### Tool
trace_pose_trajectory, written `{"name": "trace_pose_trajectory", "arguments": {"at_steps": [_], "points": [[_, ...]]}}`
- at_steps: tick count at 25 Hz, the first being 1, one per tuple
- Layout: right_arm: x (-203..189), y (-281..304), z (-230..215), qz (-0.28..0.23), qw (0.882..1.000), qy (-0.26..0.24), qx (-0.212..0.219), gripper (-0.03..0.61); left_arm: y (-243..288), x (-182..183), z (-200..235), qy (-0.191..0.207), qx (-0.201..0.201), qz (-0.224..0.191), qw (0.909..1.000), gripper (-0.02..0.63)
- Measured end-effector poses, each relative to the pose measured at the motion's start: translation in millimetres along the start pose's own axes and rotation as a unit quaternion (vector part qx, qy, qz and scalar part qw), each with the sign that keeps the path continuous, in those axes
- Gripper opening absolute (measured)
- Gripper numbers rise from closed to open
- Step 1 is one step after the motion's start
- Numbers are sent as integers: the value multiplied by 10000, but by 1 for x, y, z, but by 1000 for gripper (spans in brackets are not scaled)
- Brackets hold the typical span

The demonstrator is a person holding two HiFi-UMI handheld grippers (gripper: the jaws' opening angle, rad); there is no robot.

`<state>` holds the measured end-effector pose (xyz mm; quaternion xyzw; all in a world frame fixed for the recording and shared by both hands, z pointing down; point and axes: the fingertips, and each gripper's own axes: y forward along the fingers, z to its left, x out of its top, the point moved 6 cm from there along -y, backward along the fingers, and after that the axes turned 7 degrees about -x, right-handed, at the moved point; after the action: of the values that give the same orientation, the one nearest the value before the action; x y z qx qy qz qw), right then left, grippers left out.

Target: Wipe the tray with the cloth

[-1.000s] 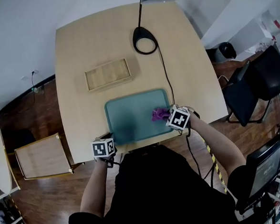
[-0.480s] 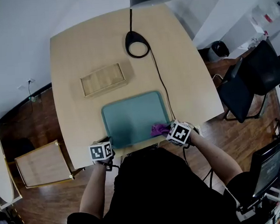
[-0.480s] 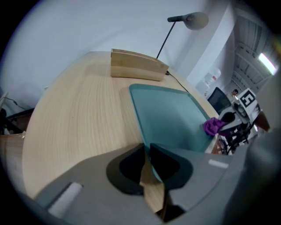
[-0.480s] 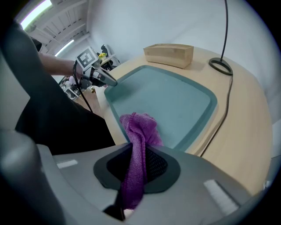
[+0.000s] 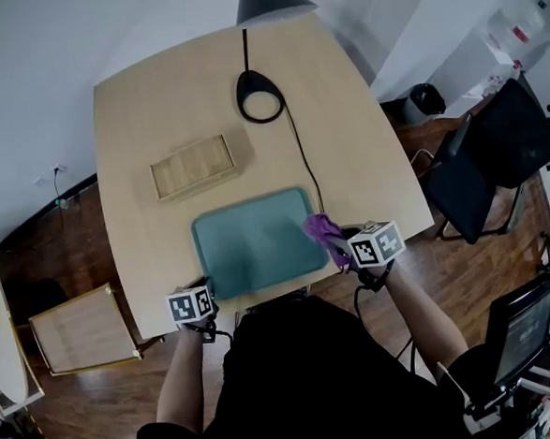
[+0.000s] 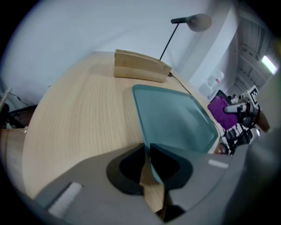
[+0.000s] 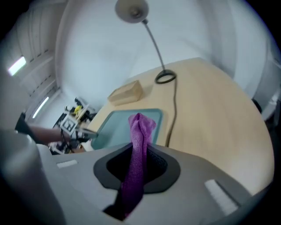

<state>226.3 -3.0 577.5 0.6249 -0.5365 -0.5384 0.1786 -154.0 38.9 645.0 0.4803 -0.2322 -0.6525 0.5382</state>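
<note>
A pale wooden table (image 5: 155, 110) is set close to a white wall (image 5: 21, 81). A black lamp (image 5: 249, 78) is stood near its far edge, and a wooden box (image 5: 192, 167) is laid nearer and to the left of the lamp. The floor (image 5: 70, 238) is laid in dark wood. A shallow wooden crate (image 5: 81, 329) is placed on it left of the table. To the right a black chair (image 5: 496, 161) is seen, a dark bin (image 5: 424, 100) beyond it, and a monitor (image 5: 522, 333) nearer the camera.
</note>
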Motion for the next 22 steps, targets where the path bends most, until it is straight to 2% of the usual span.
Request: {"name": "trace_pose_trajectory", "arguments": {"at_steps": [4,8,10,13,17,19,20,22], "points": [[20,-15,-58,-653,9891,1213,-523,48,2,-2,0,-141,65,-81,9998,61],[20,-14,-90,-877,9753,1674,-1147,49,3,-2,3,-185,-50,-147,9997,61],[13,-7,-98,-784,9706,1765,-1437,49,2,-1,5,-278,-101,-194,9994,60],[-1,16,-107,-321,9685,1733,-1761,52,-4,5,8,-405,-42,-425,9983,79],[-16,39,-108,144,9711,1551,-1811,83,-25,8,6,-636,68,-856,9943,103],[-13,35,-101,40,9752,1446,-1673,115,-41,10,3,-797,131,-1152,9900,103],[-11,27,-98,-116,9769,1393,-1619,154,-50,12,1,-861,168,-1334,9872,103],[-3,1,-92,-574,9760,1234,-1700,175,-70,18,-4,-902,306,-1743,9801,103]]}}
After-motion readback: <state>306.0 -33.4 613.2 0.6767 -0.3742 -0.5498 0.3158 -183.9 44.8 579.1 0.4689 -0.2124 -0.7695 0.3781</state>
